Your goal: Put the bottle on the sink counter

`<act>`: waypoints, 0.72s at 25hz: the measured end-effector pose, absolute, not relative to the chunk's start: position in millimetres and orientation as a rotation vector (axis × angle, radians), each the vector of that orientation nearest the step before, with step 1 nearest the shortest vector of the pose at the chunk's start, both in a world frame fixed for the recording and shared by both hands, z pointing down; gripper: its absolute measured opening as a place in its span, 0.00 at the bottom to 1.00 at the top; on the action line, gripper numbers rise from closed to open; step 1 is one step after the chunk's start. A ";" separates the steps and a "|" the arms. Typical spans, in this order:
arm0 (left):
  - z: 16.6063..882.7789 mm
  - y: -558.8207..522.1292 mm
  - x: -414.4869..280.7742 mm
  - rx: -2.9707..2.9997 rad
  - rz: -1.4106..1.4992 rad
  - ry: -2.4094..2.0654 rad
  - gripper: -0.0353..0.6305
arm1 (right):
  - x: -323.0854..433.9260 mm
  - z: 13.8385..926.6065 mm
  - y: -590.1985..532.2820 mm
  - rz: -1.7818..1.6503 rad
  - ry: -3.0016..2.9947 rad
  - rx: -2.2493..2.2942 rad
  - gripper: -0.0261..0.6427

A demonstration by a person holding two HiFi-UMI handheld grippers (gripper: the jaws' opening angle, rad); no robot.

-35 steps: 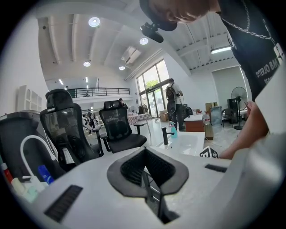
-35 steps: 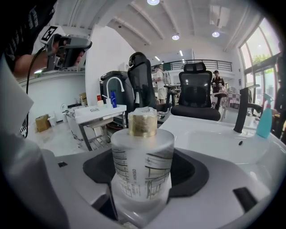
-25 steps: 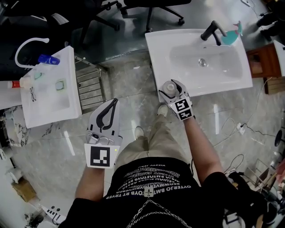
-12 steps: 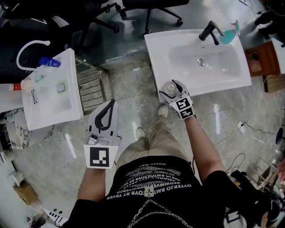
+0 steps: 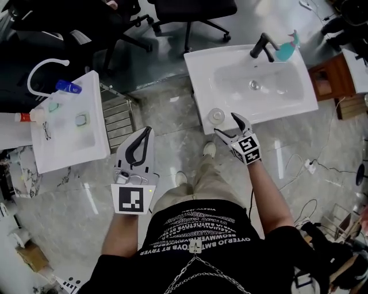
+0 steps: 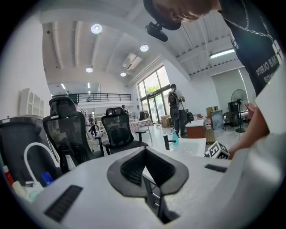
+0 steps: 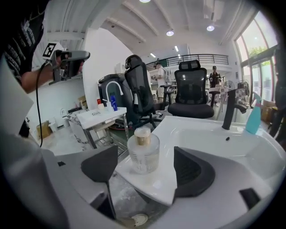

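A clear round bottle (image 5: 217, 115) with a pale cap stands upright on the near left corner of the white sink counter (image 5: 287, 100). My right gripper (image 5: 226, 124) is just short of it, toward me, and its jaws are opening with nothing pressed between them. In the right gripper view the bottle (image 7: 143, 152) stands free beyond the two dark pads of my right gripper (image 7: 144, 178), on the counter (image 7: 250, 152). My left gripper (image 5: 146, 133) hangs over the floor, shut and empty; in its own view my left gripper (image 6: 145, 152) shows its pads meeting.
A black faucet (image 5: 261, 45) and a teal spray bottle (image 5: 287, 49) stand at the sink's far side. A second white basin (image 5: 69, 123) with a blue bottle (image 5: 68, 86) is at the left, beside a metal rack (image 5: 118, 115). Office chairs (image 5: 195, 8) stand beyond.
My right gripper let go of the bottle and drew back toward me and to the right. The bottle stays on the counter corner. The left gripper barely moved.
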State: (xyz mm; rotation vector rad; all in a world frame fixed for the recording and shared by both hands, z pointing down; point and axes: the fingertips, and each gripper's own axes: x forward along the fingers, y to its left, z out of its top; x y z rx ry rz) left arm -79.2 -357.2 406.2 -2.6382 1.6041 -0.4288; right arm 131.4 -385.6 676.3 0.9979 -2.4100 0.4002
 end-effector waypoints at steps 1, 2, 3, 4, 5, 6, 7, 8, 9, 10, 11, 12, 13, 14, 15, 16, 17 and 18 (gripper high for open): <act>401.5 -356.0 -78.6 -2.638 -0.417 1.594 0.06 | 138.6 663.4 -380.6 0.394 -2.418 1.029 0.59; 396.9 -354.7 -78.5 -2.638 -0.404 1.586 0.06 | 145.9 648.6 -376.5 0.381 -2.428 1.065 0.59; 392.5 -353.2 -78.8 -2.637 -0.392 1.581 0.06 | 152.4 632.1 -372.9 0.366 -2.443 1.105 0.59; 388.2 -351.3 -79.6 -2.636 -0.382 1.579 0.06 | 158.0 614.1 -369.5 0.352 -2.462 1.146 0.56; 383.6 -349.1 -80.8 -2.636 -0.370 1.582 0.06 | 162.9 594.4 -366.0 0.339 -2.485 1.190 0.50; 378.2 -346.9 -82.2 -2.635 -0.354 1.586 0.06 | 167.3 573.0 -362.6 0.328 -2.511 1.238 0.42; 371.5 -344.7 -83.9 -2.634 -0.332 1.590 0.06 | 171.3 550.2 -359.4 0.317 -2.540 1.287 0.35; 363.7 -342.5 -85.9 -2.633 -0.304 1.593 0.06 | 174.9 526.7 -356.5 0.301 -2.568 1.338 0.30; 355.3 -340.4 -88.4 -2.632 -0.274 1.593 0.06 | 178.0 503.4 -353.6 0.277 -2.590 1.390 0.24; 346.9 -338.2 -91.1 -2.631 -0.242 1.590 0.06 | 180.7 481.3 -350.1 0.244 -2.602 1.441 0.16; 339.3 -335.5 -93.6 -2.631 -0.212 1.584 0.06 | 182.7 461.2 -345.5 0.206 -2.602 1.486 0.07; 332.9 -331.9 -95.7 -2.633 -0.187 1.578 0.06 | 183.9 443.4 -339.7 0.167 -2.597 1.519 0.03; 327.6 -327.6 -97.1 -2.636 -0.166 1.570 0.06 | 184.4 427.0 -333.2 0.129 -2.591 1.541 0.03; 323.2 -322.5 -97.6 -2.640 -0.151 1.557 0.06 | 184.9 411.4 -326.6 0.092 -2.585 1.560 0.03; 319.2 -317.1 -97.7 -2.642 -0.139 1.541 0.06 | 185.7 396.7 -320.0 0.058 -2.575 1.582 0.03; 315.3 -312.0 -97.9 -2.641 -0.127 1.526 0.06 | 186.8 383.4 -313.5 0.028 -2.559 1.605 0.03; 311.3 -307.6 -98.7 -2.637 -0.116 1.519 0.06 | 187.6 371.7 -306.9 0.003 -2.540 1.627 0.03; 307.5 -304.0 -100.6 -2.629 -0.111 1.520 0.06 | 187.6 362.1 -299.8 -0.012 -2.521 1.647 0.03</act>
